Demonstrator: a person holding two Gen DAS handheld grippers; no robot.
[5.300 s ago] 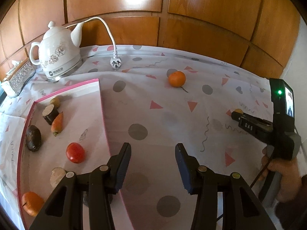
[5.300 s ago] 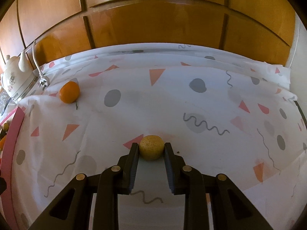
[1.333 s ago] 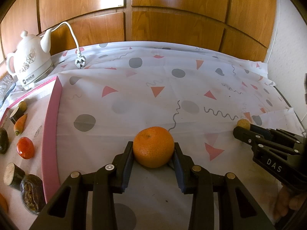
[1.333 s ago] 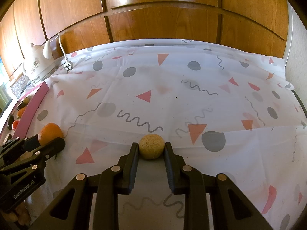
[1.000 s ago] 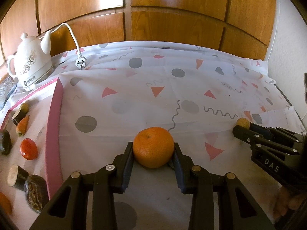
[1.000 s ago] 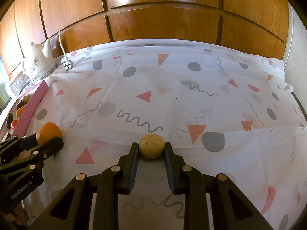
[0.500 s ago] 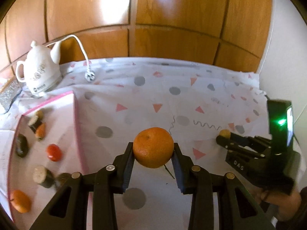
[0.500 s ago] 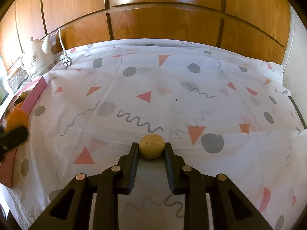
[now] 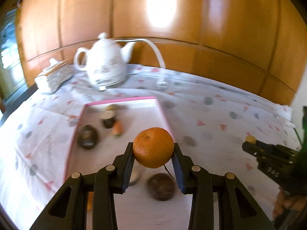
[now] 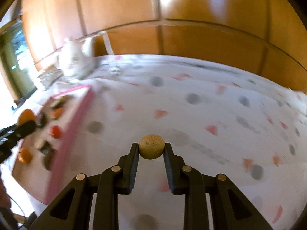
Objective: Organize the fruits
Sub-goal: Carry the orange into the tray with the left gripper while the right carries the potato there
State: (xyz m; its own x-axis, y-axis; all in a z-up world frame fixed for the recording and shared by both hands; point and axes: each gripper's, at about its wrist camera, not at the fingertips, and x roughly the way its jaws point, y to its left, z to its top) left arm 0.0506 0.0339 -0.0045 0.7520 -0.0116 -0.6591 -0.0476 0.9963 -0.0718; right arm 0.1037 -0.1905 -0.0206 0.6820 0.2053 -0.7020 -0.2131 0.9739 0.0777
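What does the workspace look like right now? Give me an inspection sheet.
Surface: white tablecloth with grey dots and pink triangles.
Job's things: round orange mandarin in the left tongs; small tan speckled ball-shaped fruit in the right tongs; pink-edged mat holding a red tomato, a carrot piece, dark produce, another orange fruit.
Clutter: white ceramic kettle; silver box.
Grippers: both tongs shut on fruit, held above the surface.
Cables: white cord from the kettle, plug on the cloth.
Surroundings: wooden wall panels.
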